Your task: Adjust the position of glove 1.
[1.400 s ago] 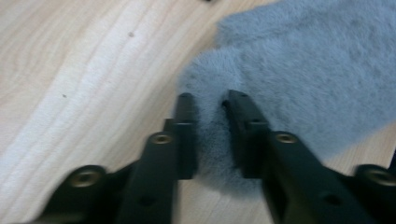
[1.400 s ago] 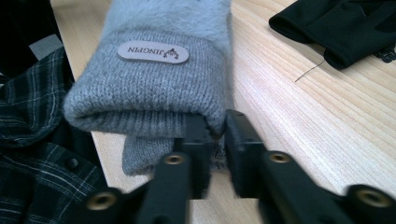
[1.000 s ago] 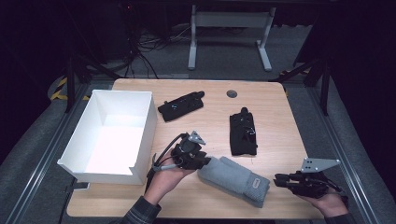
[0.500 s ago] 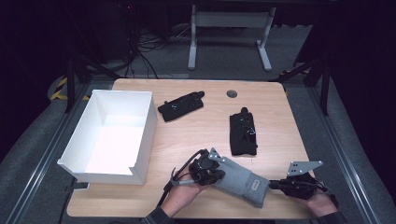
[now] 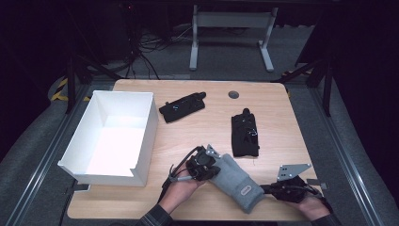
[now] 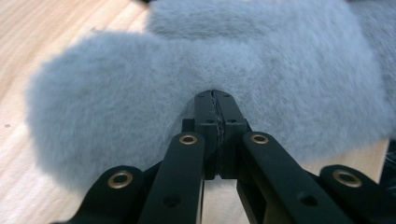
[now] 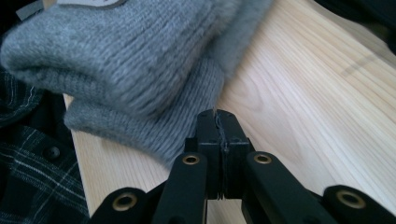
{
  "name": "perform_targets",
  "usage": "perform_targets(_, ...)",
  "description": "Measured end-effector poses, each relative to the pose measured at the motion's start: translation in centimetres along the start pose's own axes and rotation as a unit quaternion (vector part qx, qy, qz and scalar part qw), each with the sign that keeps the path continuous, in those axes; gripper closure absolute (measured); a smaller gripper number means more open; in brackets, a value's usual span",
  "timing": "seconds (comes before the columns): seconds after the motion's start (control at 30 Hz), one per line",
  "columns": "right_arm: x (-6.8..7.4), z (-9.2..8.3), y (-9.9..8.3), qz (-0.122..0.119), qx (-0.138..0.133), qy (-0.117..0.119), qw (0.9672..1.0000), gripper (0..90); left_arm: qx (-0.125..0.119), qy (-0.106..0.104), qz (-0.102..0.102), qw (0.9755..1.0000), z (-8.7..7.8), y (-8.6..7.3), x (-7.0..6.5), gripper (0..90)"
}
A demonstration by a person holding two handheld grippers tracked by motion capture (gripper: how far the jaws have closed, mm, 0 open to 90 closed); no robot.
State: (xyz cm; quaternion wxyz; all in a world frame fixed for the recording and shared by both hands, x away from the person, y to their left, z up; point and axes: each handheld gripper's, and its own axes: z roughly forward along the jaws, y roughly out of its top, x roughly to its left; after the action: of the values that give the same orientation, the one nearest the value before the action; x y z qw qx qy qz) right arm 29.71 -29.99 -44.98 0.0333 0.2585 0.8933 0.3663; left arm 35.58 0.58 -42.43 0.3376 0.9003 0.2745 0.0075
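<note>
High view: grey glove point(image 5: 235, 183) lies at table's point(image 5: 282, 117) near edge | left gripper point(image 5: 207, 167) and right gripper point(image 5: 270, 189) both clenched, pinching its opposite ends | advice: lift evenly together (thin pinch may slip) toward white box point(image 5: 141, 136)

- Light wooden table point(image 5: 197, 101), round grey grommet point(image 5: 233, 94) set near its far edge.
- White open-top box point(image 5: 113, 136) on the left side.
- Black glove point(image 5: 182, 107) lying slantwise far-centre, near the box.
- Second black glove point(image 5: 244, 135) right of centre, well apart from the first.
- Grey knit glove point(image 5: 237, 184) at the near edge, cuff towards the right corner.
</note>
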Motion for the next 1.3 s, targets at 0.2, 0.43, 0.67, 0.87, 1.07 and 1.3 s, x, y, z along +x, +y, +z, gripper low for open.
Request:
perform_targets(0.2, 1.2, 2.5, 2.2, -0.027, 0.001, 0.022, 0.9994, 90.0, 0.004, 0.018, 0.003, 0.9998, -0.1, 0.5, 1.1, 89.8)
perform_targets(0.43, 1.7, 4.6, 4.0, -0.038, -0.001, 0.035, 0.9987, 90.0, 0.008, 0.041, 0.002, 0.9991, 0.0, 1.6, 2.6, 89.8)
perform_targets(0.67, 2.4, 7.2, 6.0, -0.055, -0.005, 0.047, 0.9974, 90.0, 0.006, 0.05, 0.001, 0.9987, 0.2, 2.5, 3.5, 89.8)
perform_targets(0.87, 3.2, 8.9, 7.3, -0.064, -0.012, 0.054, 0.9964, 90.0, 0.005, 0.05, 0.004, 0.9987, 0.5, 3.0, 3.7, 89.8)
perform_targets(1.07, 4.0, 10.8, 8.8, -0.079, -0.016, 0.053, 0.9953, 90.0, 0.008, 0.046, 0.007, 0.9989, 0.5, 3.3, 3.7, 89.9)
perform_targets(1.3, 4.1, 11.0, 9.3, -0.084, -0.018, 0.048, 0.9952, 90.0, 0.0, 0.038, 0.007, 0.9992, 0.1, 3.3, 3.6, 89.8)
